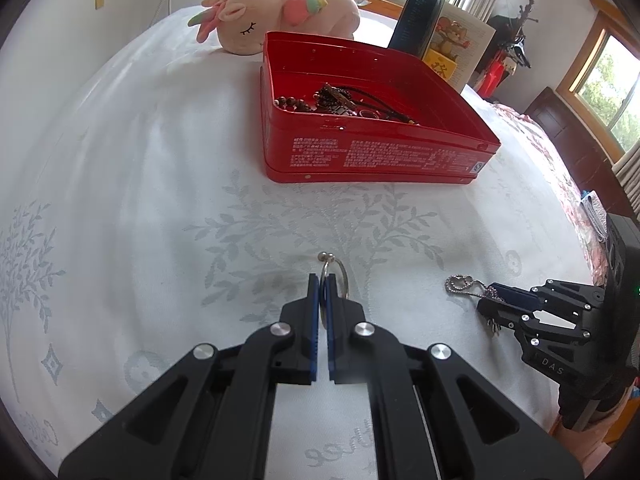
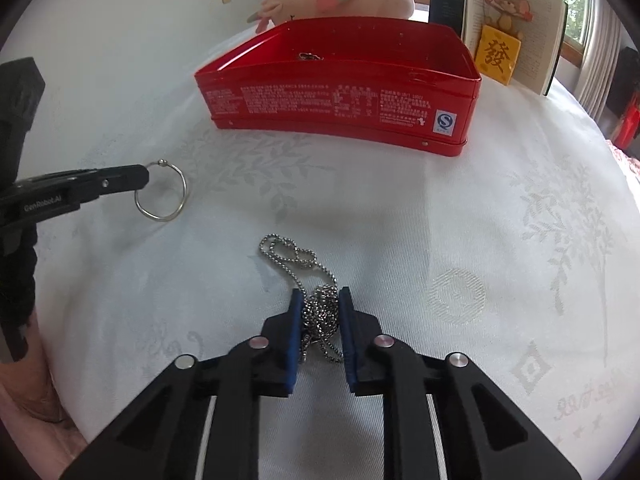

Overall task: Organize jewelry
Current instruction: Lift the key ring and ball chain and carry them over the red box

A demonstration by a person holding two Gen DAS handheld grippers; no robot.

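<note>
A red tin box [image 1: 376,156] stands on the white bedspread and holds dark beaded bracelets and cords [image 1: 344,102]; it also shows in the right wrist view [image 2: 340,108]. My left gripper [image 1: 322,280] is shut on a silver ring bangle [image 1: 340,276], which shows as a full hoop in the right wrist view [image 2: 162,192]. My right gripper [image 2: 320,300] is closed around a bunched silver ball chain [image 2: 316,304], part of which trails forward on the bedspread [image 2: 288,252]. In the left wrist view the right gripper [image 1: 496,296] sits at the right with the chain [image 1: 462,284].
A pink plush toy [image 1: 280,8] lies behind the box. An open book with a yellow card [image 2: 508,28] stands at the back right. The bed's edge and a dark wooden headboard [image 1: 572,140] lie to the right.
</note>
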